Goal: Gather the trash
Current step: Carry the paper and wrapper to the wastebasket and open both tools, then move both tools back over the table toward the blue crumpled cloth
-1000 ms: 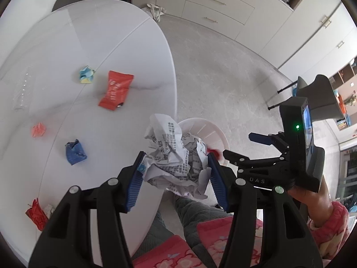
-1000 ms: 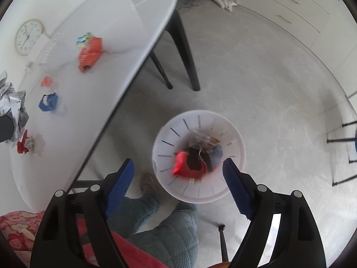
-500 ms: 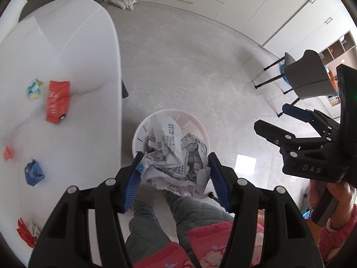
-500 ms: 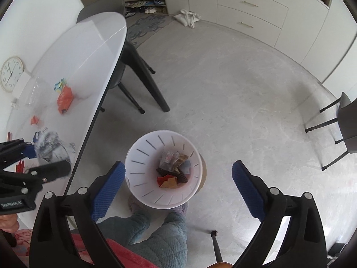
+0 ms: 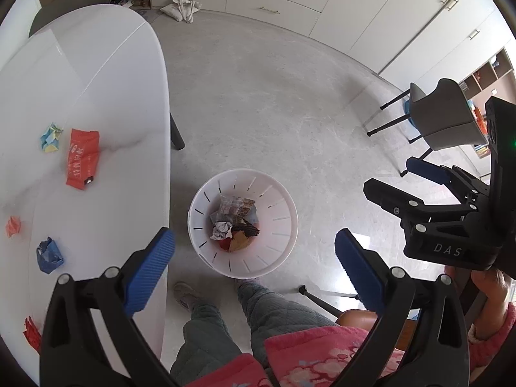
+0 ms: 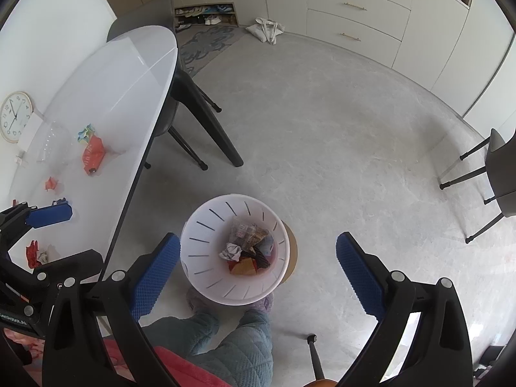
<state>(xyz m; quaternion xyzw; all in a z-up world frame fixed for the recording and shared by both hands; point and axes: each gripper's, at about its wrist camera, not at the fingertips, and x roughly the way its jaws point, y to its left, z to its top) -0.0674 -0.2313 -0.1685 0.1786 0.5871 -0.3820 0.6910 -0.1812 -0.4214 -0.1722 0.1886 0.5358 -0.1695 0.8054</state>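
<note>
Grey floor: white bin (image 5: 242,222) holds crumpled paper (image 5: 222,229) among wrappers

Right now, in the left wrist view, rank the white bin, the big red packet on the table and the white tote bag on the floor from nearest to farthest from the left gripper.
From the left gripper:
1. White bin, directly below, on the floor.
2. Red packet, left, on the table.
3. White tote bag, far end, by the cabinets.

**Bright, even daylight, heavy fisheye bend**

We see soft daylight, sharp focus and no motion blur in both views. Glare sheens the white table (image 5: 96,103); a bright patch marks the floor (image 5: 361,238). Shadows stay faint. Straight cabinets (image 6: 354,9) curve at the dark, vignetted edges.
</note>
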